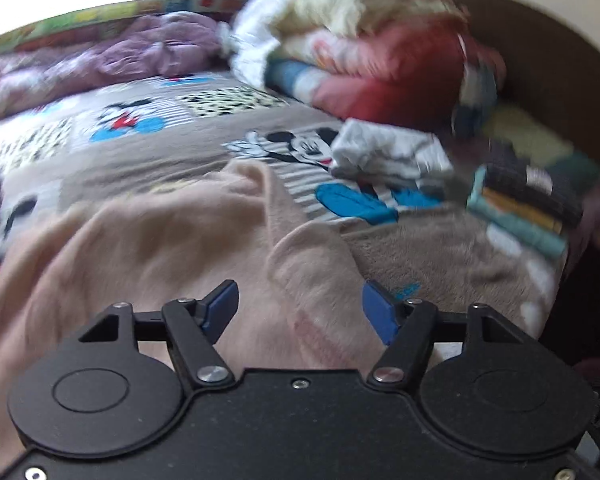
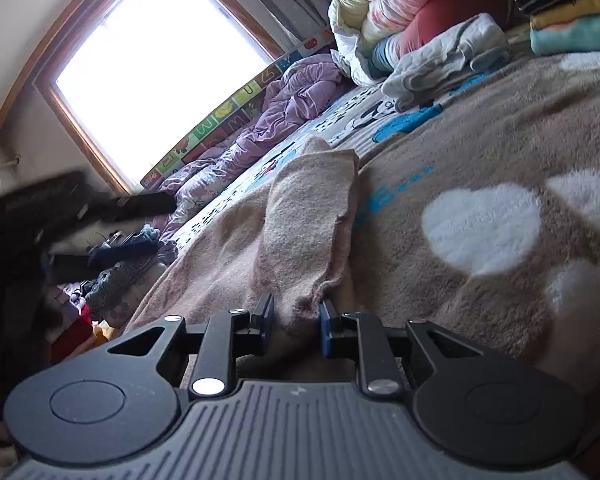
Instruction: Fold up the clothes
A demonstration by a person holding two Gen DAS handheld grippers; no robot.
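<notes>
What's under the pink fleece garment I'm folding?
The pink fleece garment lies on the cartoon-print blanket, which shows all around it. Whatever is directly beneath the garment's middle is covered, so I cannot tell if anything else lies there.

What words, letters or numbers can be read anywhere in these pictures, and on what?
"U": on a tile of the colourful alphabet play mat leaning below the window.
"M": on a green tile of the same mat.
Small red label at the mat's lower end: too blurred to read.
Brown cartoon-mouse fleece blanket: pictures only, blue marks unreadable.
</notes>
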